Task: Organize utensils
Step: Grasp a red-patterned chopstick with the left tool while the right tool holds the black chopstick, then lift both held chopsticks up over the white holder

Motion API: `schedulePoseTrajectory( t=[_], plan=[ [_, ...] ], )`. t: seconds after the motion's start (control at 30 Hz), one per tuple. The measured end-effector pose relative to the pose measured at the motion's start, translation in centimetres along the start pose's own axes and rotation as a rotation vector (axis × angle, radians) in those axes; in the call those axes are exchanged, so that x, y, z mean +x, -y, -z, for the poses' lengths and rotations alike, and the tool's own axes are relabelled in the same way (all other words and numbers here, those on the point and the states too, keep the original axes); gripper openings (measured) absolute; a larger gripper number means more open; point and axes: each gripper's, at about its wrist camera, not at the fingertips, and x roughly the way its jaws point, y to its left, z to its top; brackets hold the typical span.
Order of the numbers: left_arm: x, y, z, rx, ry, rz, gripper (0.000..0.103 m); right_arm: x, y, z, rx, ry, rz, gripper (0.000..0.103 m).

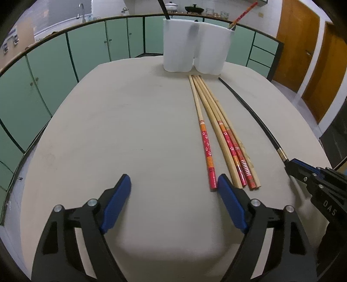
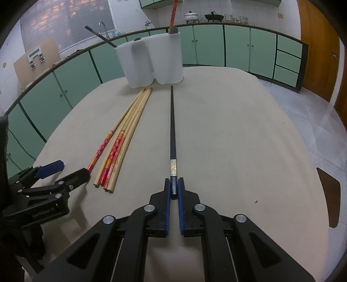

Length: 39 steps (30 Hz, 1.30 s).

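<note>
Several wooden chopsticks with red patterned ends (image 1: pixel 219 132) (image 2: pixel 121 138) lie together on the beige table, pointing at two white holders (image 1: pixel 195 44) (image 2: pixel 151 61). The left holder has a black chopstick in it (image 2: pixel 99 35), the right one a red chopstick (image 2: pixel 172 15). My left gripper (image 1: pixel 174 186) (image 2: pixel 65 168) is open and empty, its right finger beside the chopsticks' red ends. My right gripper (image 2: pixel 173 186) (image 1: pixel 291 164) is shut on the near end of a black chopstick (image 2: pixel 172 130) (image 1: pixel 249 110) lying on the table.
The beige table (image 1: pixel 130 130) (image 2: pixel 238 141) ends near green kitchen cabinets (image 1: pixel 54 65) behind and left. A brown chair back (image 2: pixel 329 195) is at the right edge. Wooden doors (image 1: pixel 299 43) stand at the far right.
</note>
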Motion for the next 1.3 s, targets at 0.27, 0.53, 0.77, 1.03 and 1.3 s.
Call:
schedulePoseTrajectory(
  t=[0.27, 0.53, 0.77, 1.03, 1.3],
  plan=[
    [-0.4, 0.4, 0.0, 0.016, 0.015, 0.034, 0.043, 0.1, 0.1, 0.0, 0.0, -0.005, -0.012, 0.009],
    [0.0, 1.4, -0.1, 0.039, 0.005, 0.1, 0.006, 0.1, -0.2, 0.1, -0.011, -0.011, -0.023, 0.008],
    [-0.6, 1.3, 0.2, 0.018, 0.012, 0.105, 0.005, 0.0, 0.1, 0.1, 0.003, -0.005, -0.036, 0.007],
    [-3.1, 1.1, -0.5, 0.033, 0.085, 0.078, 0.005, -1.1, 0.3, -0.2, 0.013, 0.036, -0.038, 0.007],
    [-7.1, 0.7, -2.2, 0.019, 0.186, 0.082, 0.005, -3.9, 0.1, -1.9, -0.013, 0.114, -0.035, 0.007]
  ],
)
